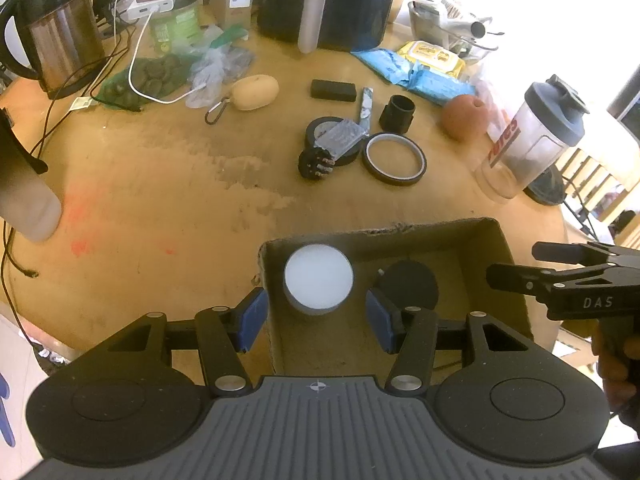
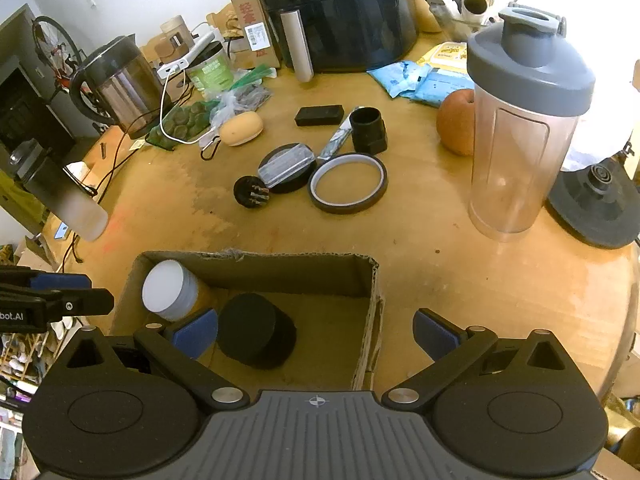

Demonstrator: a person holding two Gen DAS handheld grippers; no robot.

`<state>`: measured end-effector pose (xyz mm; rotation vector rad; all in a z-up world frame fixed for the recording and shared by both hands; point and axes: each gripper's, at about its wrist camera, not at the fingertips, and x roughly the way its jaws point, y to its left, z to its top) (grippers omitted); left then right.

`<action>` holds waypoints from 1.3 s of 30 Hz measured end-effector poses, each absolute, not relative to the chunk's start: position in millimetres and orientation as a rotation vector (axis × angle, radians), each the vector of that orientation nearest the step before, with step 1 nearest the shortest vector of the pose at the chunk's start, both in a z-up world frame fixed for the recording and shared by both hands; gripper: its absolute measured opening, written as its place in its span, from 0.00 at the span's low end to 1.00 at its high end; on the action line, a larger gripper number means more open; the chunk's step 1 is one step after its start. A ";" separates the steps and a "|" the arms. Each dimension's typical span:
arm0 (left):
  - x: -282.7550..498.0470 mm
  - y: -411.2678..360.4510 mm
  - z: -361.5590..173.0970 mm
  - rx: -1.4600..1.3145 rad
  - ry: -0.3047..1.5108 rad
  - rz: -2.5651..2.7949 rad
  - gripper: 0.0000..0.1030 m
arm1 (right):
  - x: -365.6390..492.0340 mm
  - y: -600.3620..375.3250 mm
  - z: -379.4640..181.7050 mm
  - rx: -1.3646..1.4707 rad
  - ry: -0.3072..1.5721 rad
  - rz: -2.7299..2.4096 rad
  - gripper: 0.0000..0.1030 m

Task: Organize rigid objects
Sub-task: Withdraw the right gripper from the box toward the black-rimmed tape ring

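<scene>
Cardboard box sits at the near edge of the bench, directly under both grippers. Inside it, a white-topped cylinder stands just ahead of the left hand-held gripper, whose jaws are partly spread and empty. Beside it, a black puck lies near the right hand-held gripper, spread wide and empty.

A home; kettle, air fryer and shaker bottle crowd a wooden table.
</scene>
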<state>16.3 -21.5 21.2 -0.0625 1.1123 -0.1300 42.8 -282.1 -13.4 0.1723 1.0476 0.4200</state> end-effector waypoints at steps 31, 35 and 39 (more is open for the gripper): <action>41.8 6.0 13.2 -0.086 1.127 -0.137 0.52 | 101.4 -254.8 -14.1 0.077 1.037 0.435 1.00; 44.9 7.5 11.9 -0.091 1.129 -0.139 0.52 | 113.3 -252.0 -17.0 0.036 1.042 0.435 1.00; 46.3 10.4 10.8 -0.095 1.134 -0.140 0.52 | 125.4 -248.7 -21.5 0.003 1.050 0.433 1.00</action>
